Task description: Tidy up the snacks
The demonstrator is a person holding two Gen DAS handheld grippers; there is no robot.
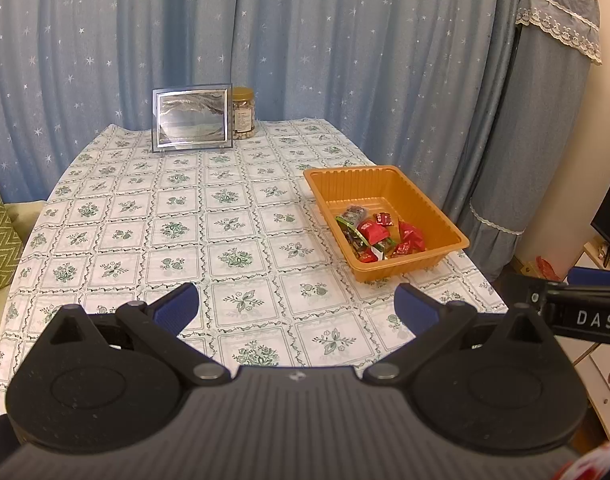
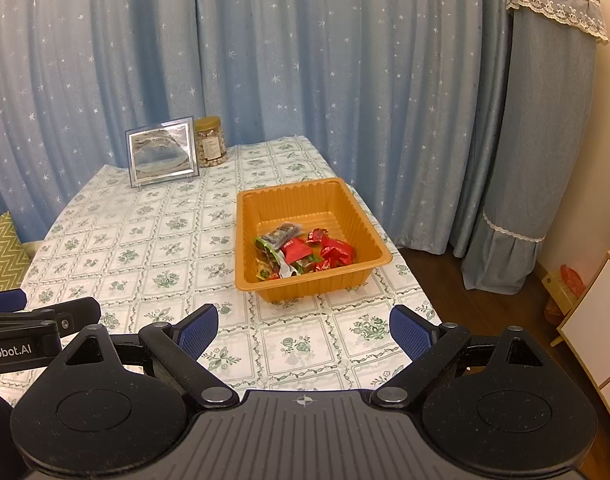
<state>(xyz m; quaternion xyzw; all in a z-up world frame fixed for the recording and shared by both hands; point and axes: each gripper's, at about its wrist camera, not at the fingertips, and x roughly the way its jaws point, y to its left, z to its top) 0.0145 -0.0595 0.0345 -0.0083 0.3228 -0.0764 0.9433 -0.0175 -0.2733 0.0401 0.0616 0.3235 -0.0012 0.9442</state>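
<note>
An orange plastic tray point(image 1: 421, 192) point(image 2: 301, 200) stands on the right side of the table, holding a heap of wrapped snacks point(image 1: 379, 234) point(image 2: 305, 252) in red, green and clear packets. My left gripper point(image 1: 297, 306) hovers open over the near tablecloth, to the left of and nearer than the tray, with nothing between its blue pads. My right gripper point(image 2: 305, 330) is open too, just in front of the tray's near wall, and holds nothing. Each gripper shows at the edge of the other's view.
A patterned tablecloth point(image 1: 185, 216) point(image 2: 145, 240) covers the table. At the far end stand a framed picture point(image 1: 191, 118) point(image 2: 161, 151) and a jar with a yellow lid point(image 1: 243, 114) point(image 2: 211, 141). Blue curtains hang behind. A cushion point(image 1: 1, 232) lies at left, white furniture point(image 2: 593, 320) at right.
</note>
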